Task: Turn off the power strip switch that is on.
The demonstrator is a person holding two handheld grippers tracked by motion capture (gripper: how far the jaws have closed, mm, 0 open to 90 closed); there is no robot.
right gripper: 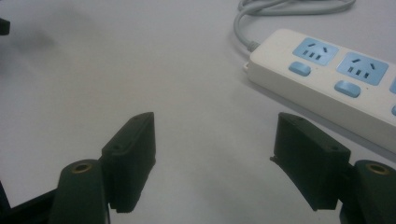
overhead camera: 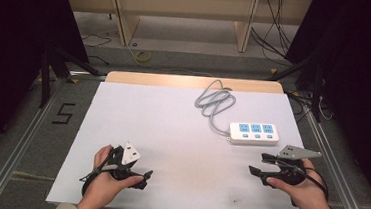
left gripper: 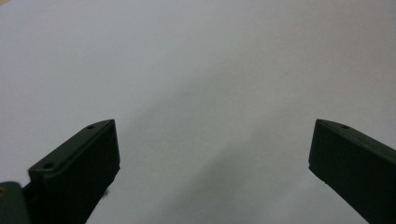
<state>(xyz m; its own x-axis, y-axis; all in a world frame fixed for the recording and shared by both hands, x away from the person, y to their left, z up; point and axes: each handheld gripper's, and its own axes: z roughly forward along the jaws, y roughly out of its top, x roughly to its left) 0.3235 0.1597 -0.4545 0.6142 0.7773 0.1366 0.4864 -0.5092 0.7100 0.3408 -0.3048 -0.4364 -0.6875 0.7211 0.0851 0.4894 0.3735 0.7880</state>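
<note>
The right gripper [overhead camera: 260, 166], its jaws wide apart and empty, sits just in front of the white plastic power strip with blue sockets [overhead camera: 254, 133] and should approach it squarely at its middle, while the left gripper [overhead camera: 137, 177], also apart, waits far left of the strip.

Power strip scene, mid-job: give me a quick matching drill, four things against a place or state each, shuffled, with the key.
Things:
1. power strip
2. grey cable
3. left hand-held gripper
4. right hand-held gripper

Places or states:
A. open, at the near left of the table
B. looped at the far side of the table
C. open, just in front of the strip
D. white, with blue sockets

Pairs: 1-D, 2-B, 3-A, 4-C
</note>
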